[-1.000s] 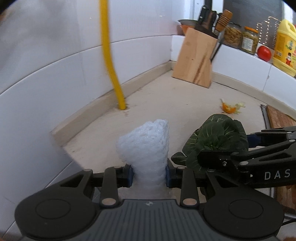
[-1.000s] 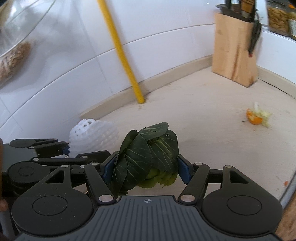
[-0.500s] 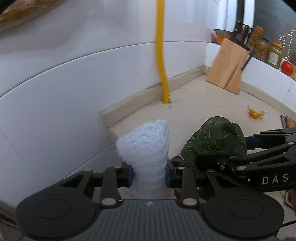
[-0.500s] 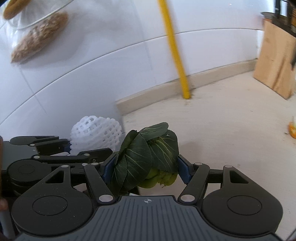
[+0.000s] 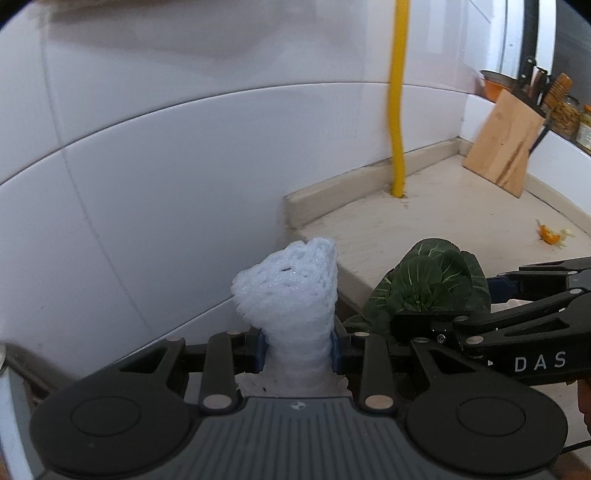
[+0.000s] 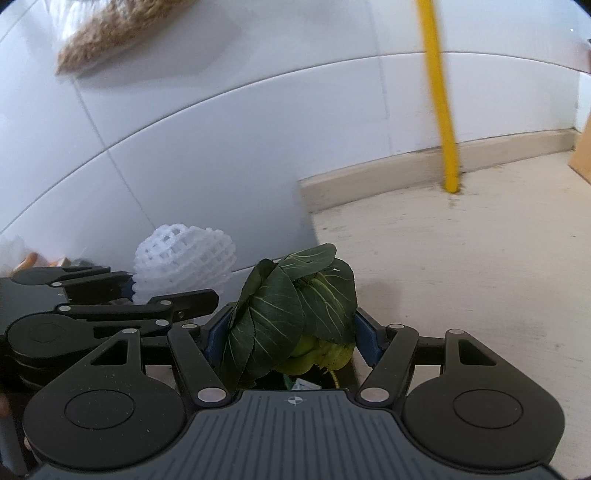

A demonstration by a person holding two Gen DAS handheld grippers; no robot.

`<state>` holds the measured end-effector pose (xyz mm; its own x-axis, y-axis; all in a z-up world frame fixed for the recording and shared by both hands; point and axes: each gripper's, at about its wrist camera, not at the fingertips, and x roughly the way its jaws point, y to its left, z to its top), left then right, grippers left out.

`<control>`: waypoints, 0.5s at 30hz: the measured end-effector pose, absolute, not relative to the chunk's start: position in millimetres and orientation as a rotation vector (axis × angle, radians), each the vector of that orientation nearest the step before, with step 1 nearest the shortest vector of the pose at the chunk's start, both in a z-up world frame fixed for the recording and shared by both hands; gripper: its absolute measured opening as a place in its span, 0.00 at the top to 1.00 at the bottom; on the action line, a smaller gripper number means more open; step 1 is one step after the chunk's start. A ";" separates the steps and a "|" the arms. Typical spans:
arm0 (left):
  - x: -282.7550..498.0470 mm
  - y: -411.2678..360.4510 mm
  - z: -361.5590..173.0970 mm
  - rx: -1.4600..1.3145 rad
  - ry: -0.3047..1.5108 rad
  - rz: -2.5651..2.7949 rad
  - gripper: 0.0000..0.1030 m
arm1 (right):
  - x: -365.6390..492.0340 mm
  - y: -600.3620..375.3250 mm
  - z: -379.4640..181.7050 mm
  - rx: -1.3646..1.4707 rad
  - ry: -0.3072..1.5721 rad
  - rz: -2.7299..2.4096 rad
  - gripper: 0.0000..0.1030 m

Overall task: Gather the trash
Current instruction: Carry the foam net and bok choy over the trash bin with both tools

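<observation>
My left gripper (image 5: 297,349) is shut on a white foam fruit net (image 5: 291,291), which sticks up between the blue pads. That net (image 6: 184,256) and the left gripper (image 6: 127,291) also show at the lower left of the right wrist view. My right gripper (image 6: 291,332) is shut on a bunch of dark green leaves (image 6: 291,306). The same leaves (image 5: 428,284) appear beside the net in the left wrist view, held by the right gripper (image 5: 443,299). Both grippers hang side by side past the left end of the beige counter (image 5: 443,221). An orange peel scrap (image 5: 548,234) lies on the counter far right.
White tiled wall (image 5: 184,166) fills the left and back. A yellow pipe (image 5: 398,110) rises from the counter by the wall. A wooden knife block (image 5: 506,147) stands in the far corner with jars beside it. A bag of brown contents (image 6: 122,33) hangs top left.
Both grippers have moved left together, off the counter's left end, each keeping its hold. The pipe, knife block and peel have slid to the right in both views.
</observation>
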<state>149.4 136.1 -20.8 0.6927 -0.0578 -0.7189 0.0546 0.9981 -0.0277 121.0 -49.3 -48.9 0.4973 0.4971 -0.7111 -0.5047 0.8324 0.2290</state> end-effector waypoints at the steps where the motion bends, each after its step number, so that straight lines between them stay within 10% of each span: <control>1: 147.6 139.2 -21.1 -0.007 0.805 -0.056 0.74 | 120.6 -46.3 -49.5 -0.013 0.860 0.612 0.29; 15: 130.8 168.3 -30.2 -0.024 0.827 -0.005 0.74 | 116.4 -8.9 -65.4 -0.052 0.899 0.654 0.29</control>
<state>130.8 168.3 -30.2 0.6773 -0.0135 -0.7356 -0.0053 0.9997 -0.0233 116.4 -8.9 -65.4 0.4434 0.5061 -0.7398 -0.5481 0.8062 0.2230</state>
